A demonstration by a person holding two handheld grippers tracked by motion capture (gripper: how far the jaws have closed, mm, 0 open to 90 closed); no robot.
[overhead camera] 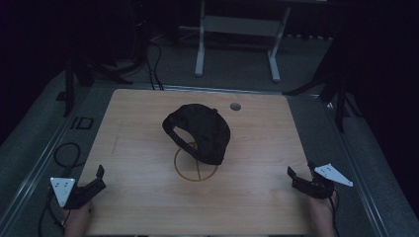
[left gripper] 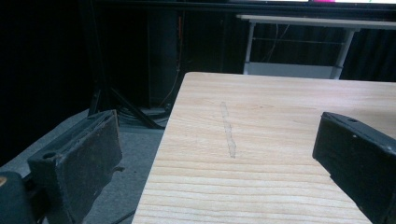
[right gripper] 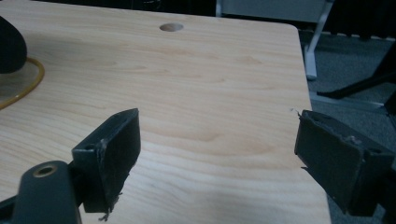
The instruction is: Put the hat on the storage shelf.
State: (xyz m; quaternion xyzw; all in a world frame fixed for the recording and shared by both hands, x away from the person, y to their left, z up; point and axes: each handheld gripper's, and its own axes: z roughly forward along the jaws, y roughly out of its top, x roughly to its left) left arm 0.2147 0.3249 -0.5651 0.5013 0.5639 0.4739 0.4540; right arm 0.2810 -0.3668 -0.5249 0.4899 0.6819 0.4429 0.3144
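Note:
A black cap rests on a round stand with a yellow ring base in the middle of the wooden table. My left gripper is at the table's near left edge, open and holding nothing; its jaws frame bare wood. At the near right edge my right gripper is open too, nothing between its jaws. In the right gripper view the cap and ring show at the far left. Both grippers are well away from the cap.
A round hole is set in the table near its far edge. Beyond the table stands a white frame on grey floor. Black stand legs and cables lie around the table's sides.

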